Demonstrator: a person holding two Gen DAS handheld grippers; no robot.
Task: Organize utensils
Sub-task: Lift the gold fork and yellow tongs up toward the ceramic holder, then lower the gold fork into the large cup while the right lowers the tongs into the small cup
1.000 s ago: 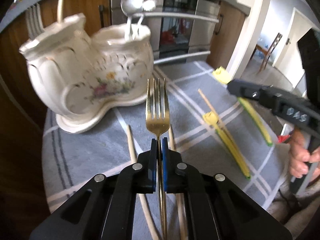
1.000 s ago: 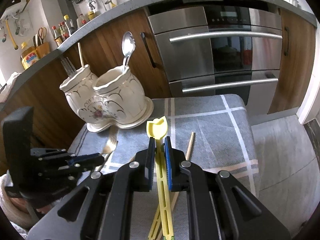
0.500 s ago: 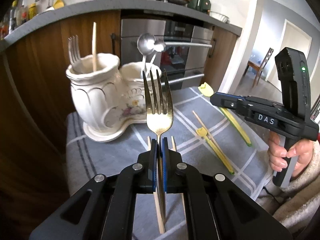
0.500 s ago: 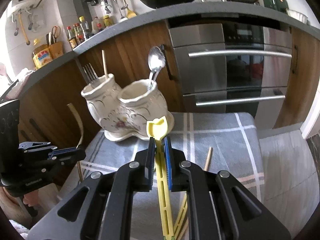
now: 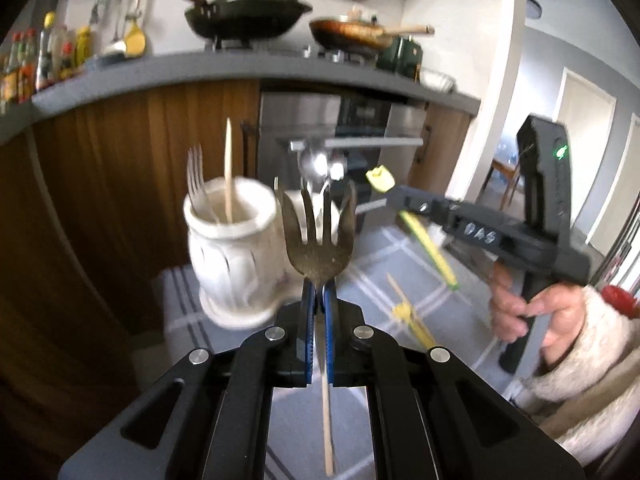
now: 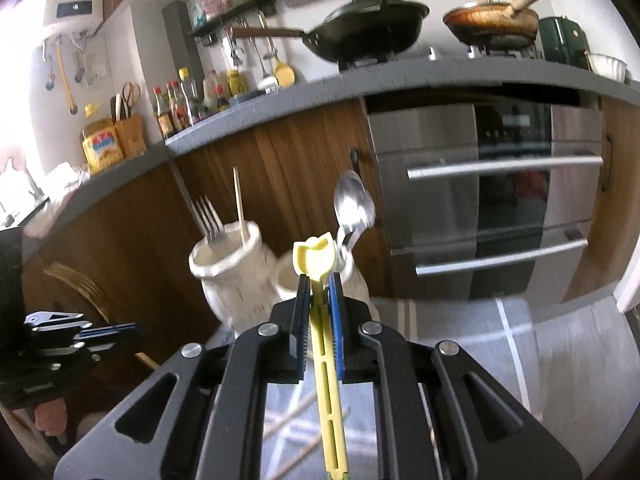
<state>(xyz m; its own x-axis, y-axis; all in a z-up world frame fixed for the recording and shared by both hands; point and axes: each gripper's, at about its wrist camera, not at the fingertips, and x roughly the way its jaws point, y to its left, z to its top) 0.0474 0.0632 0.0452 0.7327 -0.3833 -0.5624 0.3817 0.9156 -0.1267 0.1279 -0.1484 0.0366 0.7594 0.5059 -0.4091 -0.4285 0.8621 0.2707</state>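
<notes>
grey checked cloth (image 5: 376, 248), ceramic holder (image 5: 232, 256), chopsticks (image 5: 412, 316)

Daylit fisheye views, edges curved and dark, with motion blur and window glare.

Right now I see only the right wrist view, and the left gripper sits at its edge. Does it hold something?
Observer: Yes. The left gripper is shut on a fork, just below the tines, which point up.
Operator: My right gripper holds a yellow utensil. Is there another one?
Observer: Yes. A second yellow utensil lies on the cloth, beside a chopstick.
</notes>
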